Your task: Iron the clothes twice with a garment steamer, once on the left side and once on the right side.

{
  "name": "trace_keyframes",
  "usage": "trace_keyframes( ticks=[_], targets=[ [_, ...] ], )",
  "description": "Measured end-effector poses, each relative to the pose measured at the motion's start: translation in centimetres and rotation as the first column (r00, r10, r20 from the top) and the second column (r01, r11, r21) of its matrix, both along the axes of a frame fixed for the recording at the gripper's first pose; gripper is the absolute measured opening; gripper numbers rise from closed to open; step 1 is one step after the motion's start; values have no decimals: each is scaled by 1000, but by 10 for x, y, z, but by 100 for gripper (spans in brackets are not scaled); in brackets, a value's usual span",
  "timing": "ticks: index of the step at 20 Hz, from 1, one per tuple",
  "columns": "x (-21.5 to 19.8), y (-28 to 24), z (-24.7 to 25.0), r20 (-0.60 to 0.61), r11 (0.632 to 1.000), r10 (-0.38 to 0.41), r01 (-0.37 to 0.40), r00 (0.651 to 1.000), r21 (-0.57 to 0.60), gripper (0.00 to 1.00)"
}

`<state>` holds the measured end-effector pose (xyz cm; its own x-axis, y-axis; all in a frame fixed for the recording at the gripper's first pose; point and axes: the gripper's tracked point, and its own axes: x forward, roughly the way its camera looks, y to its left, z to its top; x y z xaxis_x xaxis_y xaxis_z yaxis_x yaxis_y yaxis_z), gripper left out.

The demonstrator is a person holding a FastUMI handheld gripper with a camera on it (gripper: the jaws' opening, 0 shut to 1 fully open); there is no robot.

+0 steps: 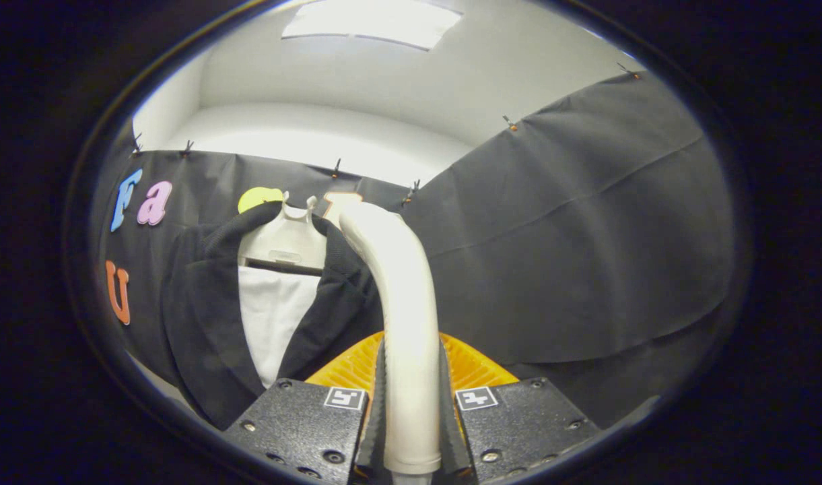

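Observation:
My gripper [411,404] is shut on the white curved handle of the garment steamer [400,296], which rises from between the fingers and bends away at its top. Beyond the fingers and to the left hangs a dark jacket [202,323] on a white hanger [286,236], with a white shirt [272,316] showing inside its open front. The steamer's upper end stands close to the jacket's right shoulder; I cannot tell whether it touches the cloth.
Black cloth walls close the booth behind the jacket and on the right [586,229]. Above them are a white wall and a bright ceiling light [373,23]. A strip of pale floor [155,380] shows below the jacket.

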<state>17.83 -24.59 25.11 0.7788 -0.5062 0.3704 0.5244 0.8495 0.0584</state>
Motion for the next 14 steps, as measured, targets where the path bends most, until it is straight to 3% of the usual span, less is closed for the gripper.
trace_keyframes(
  ticks=[7, 14],
  targets=[
    [61, -18, 24, -37, 998, 31, -33, 999, -50, 36],
    [58, -15, -15, -86, 995, -17, 8, 996, -95, 36]
  ],
)
